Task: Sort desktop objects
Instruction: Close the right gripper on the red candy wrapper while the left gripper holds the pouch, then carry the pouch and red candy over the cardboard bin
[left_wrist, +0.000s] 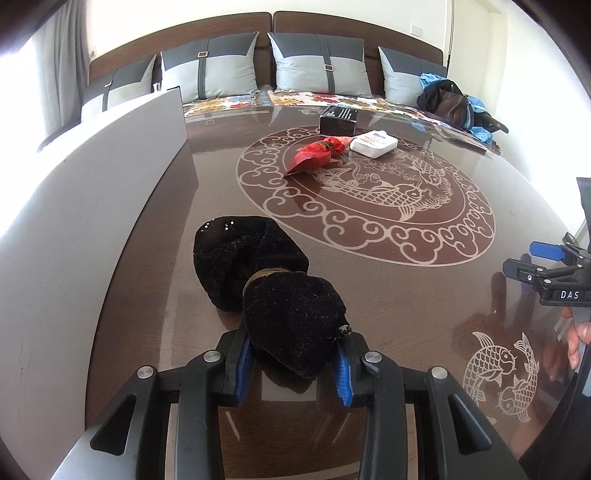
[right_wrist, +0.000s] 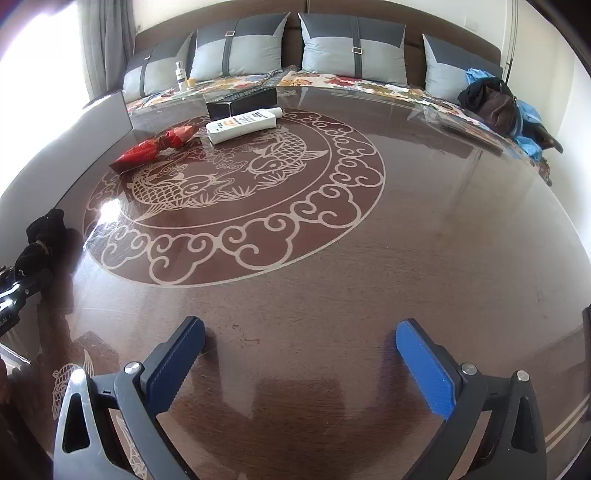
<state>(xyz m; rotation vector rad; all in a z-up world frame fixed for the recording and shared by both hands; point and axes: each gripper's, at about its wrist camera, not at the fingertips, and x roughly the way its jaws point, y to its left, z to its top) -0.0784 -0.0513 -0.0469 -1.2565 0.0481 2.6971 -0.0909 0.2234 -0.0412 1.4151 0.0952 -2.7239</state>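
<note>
A black velvet pouch (left_wrist: 273, 284), tied round its middle with a gold cord, lies on the brown glass table (left_wrist: 388, 295) near the left side. My left gripper (left_wrist: 293, 363) is shut on the pouch's near end, blue pads pressing both sides. The same pouch (right_wrist: 40, 240) shows at the left edge of the right wrist view. A red pouch (left_wrist: 317, 155), a white tube (left_wrist: 373, 144) and a black box (left_wrist: 338, 120) lie at the far side. My right gripper (right_wrist: 301, 365) stands open over bare table, nothing between its fingers.
A grey panel (left_wrist: 92, 203) runs along the table's left side. Behind the table is a sofa with grey cushions (left_wrist: 321, 66) and a dark bag (left_wrist: 450, 103) on blue cloth. A small white bottle (right_wrist: 180, 75) stands at the far left. A hand (left_wrist: 576, 343) shows at the right edge.
</note>
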